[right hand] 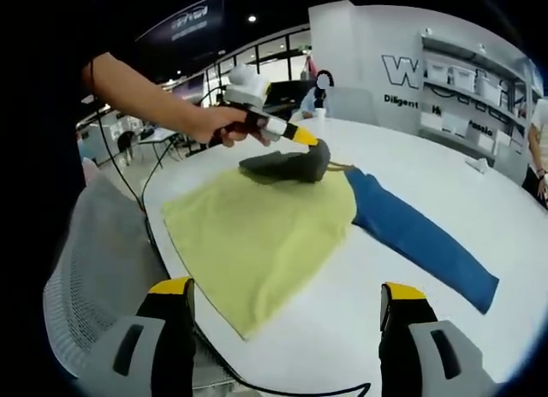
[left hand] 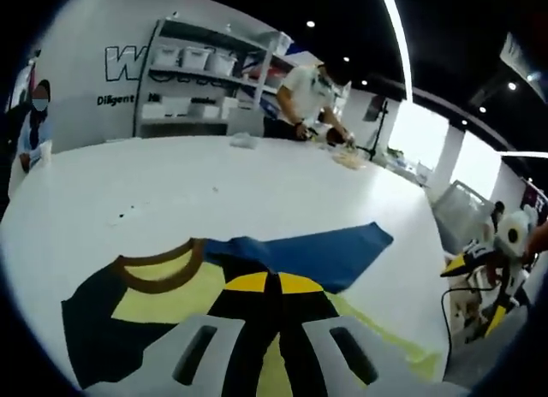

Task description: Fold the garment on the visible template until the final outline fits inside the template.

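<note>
A T-shirt lies flat on the white table [left hand: 214,183], with a yellow body [right hand: 257,234], a brown collar [left hand: 158,273], a blue sleeve [right hand: 419,234] spread out to the side and a black sleeve [right hand: 282,166] bunched over the top of the body. A hand holds my left gripper [right hand: 300,145] with its tip in that black sleeve. In the left gripper view its yellow-tipped jaws [left hand: 274,284] stand together over the dark cloth. My right gripper [right hand: 287,290] is open, jaws wide apart, above the table edge near the shirt's hem. It also appears as the right gripper [left hand: 467,264] off the table's edge.
A grey mesh chair [right hand: 94,269] stands by the table edge, and a black cable [right hand: 282,387] runs along it. At the far end a person [left hand: 308,93] leans over the table near small items. Shelves with white bins [left hand: 205,63] line the wall. Another person [left hand: 34,115] stands at the left.
</note>
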`<state>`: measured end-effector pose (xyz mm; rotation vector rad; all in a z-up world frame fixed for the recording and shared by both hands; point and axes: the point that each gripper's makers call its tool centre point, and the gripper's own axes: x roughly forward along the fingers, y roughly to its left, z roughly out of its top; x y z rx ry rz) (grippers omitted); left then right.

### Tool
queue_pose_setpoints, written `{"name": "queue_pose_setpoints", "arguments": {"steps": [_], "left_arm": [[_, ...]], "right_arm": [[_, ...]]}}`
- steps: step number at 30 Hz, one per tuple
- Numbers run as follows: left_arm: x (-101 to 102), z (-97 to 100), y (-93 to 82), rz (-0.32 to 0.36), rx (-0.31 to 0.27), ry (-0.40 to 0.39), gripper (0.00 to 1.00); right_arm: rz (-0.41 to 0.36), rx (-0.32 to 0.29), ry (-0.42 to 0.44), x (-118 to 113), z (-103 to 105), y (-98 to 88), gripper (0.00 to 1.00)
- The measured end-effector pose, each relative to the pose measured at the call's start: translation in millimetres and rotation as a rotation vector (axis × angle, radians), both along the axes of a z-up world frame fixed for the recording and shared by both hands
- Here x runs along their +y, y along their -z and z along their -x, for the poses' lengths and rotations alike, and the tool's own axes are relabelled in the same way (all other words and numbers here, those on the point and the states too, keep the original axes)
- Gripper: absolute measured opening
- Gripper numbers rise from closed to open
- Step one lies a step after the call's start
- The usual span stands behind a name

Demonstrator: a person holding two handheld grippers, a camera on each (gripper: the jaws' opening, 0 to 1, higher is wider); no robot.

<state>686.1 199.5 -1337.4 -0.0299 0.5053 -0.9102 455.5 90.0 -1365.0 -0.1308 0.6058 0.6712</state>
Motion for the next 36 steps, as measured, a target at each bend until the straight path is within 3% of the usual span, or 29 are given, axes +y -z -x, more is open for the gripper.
{"name": "queue_pose_setpoints", "arguments": {"steps": [8,21,36], "left_arm": [[-7,6.2,28.8,-0.075,0.054,0.047,0.01],[-15,13.5,51.9,-0.124,0.095,0.077,0.01],[-33,40.4,60.9,-0.137,0.088,0.212,0.01]], "right_arm": [[0.0,0.003,0.004,-1,1,0.5,0.88],[0.003,0.004,0.005,-3,2,1.6,0.88],[0.007,0.007,0.01,-5,3,1.4,0.87]]}}
